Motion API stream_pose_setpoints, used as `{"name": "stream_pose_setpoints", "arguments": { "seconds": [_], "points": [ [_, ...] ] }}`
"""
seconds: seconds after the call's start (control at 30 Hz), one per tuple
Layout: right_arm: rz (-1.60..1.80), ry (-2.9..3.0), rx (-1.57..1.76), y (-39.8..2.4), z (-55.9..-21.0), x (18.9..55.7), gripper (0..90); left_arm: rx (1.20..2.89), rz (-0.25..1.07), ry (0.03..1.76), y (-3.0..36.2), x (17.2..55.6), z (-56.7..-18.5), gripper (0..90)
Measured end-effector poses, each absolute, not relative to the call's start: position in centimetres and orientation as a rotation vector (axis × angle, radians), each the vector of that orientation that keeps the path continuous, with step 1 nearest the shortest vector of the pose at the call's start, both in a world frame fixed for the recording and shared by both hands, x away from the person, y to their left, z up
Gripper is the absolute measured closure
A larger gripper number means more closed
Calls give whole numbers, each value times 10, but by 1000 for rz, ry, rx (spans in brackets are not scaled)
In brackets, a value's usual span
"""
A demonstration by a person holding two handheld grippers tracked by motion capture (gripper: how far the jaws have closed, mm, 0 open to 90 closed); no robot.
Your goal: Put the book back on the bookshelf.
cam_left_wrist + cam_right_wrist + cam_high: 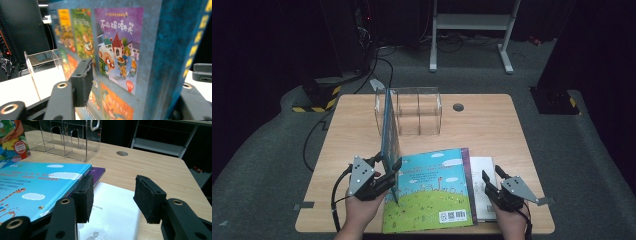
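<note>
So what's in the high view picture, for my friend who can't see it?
A person's left gripper holds a thin blue book upright on its edge on a wooden table, in front of a clear plastic rack. Beside it a sky-blue picture book lies flat on other books, with the right gripper open nearby.

The high view is bright at its middle and dark all round: light falls from above on the counter (492,125), while the floor beyond its far edge sinks to near black. Shadows on the wood are faint and soft. The clear rack (417,112) near the far edge catches pale glints on its walls. The picture is somewhat soft and low in detail.

In the left gripper view the upright book (117,50) is close and blurred, most at the right edge; the background is dim.

The right gripper view is sharper, with the near white book (112,212) glaring slightly.
</note>
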State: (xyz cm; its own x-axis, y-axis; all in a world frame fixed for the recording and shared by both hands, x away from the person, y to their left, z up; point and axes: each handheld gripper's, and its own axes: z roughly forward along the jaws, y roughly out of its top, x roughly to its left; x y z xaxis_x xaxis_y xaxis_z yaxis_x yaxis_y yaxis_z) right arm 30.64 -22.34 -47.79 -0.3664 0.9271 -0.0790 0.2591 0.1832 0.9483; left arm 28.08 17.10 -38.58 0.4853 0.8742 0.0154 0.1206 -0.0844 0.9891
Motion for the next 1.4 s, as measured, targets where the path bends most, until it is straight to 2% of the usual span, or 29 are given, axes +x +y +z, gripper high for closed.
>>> {"name": "stream_pose_setpoints", "arguments": {
  "seconds": [0.03, 0.07, 0.1, 0.13, 0.17, 0.23, 0.27, 0.33, 0.4, 0.87, 1.4],
  "points": [
    [1214, 1756, 1124, -223, -478, 306, 498, 1544, 793, 895, 171, 281, -386, 537],
    [1217, 1755, 1128, -223, -478, 306, 498, 1506, 866, 913, 175, 276, -386, 630],
    [1217, 1758, 1134, -223, -478, 306, 498, 1509, 857, 915, 178, 277, -386, 718],
    [1219, 1759, 1134, -222, -478, 306, 498, 1509, 857, 915, 178, 277, -386, 747],
    [1221, 1760, 1133, -222, -478, 306, 498, 1520, 750, 909, 190, 281, -384, 753],
    [1220, 1761, 1132, -222, -478, 306, 499, 1545, 712, 914, 192, 284, -384, 738],
    [1230, 1757, 1135, -222, -477, 306, 502, 1549, 790, 932, 190, 282, -386, 751],
    [1233, 1754, 1135, -222, -477, 306, 502, 1535, 824, 944, 192, 281, -387, 773],
    [1233, 1752, 1139, -222, -476, 305, 504, 1527, 806, 944, 197, 282, -387, 773],
    [1234, 1750, 1129, -224, -476, 305, 515, 1538, 899, 941, 220, 283, -388, 820],
    [1244, 1753, 1127, -224, -476, 308, 518, 1432, 880, 1023, 254, 281, -395, 830]
  ]
}}
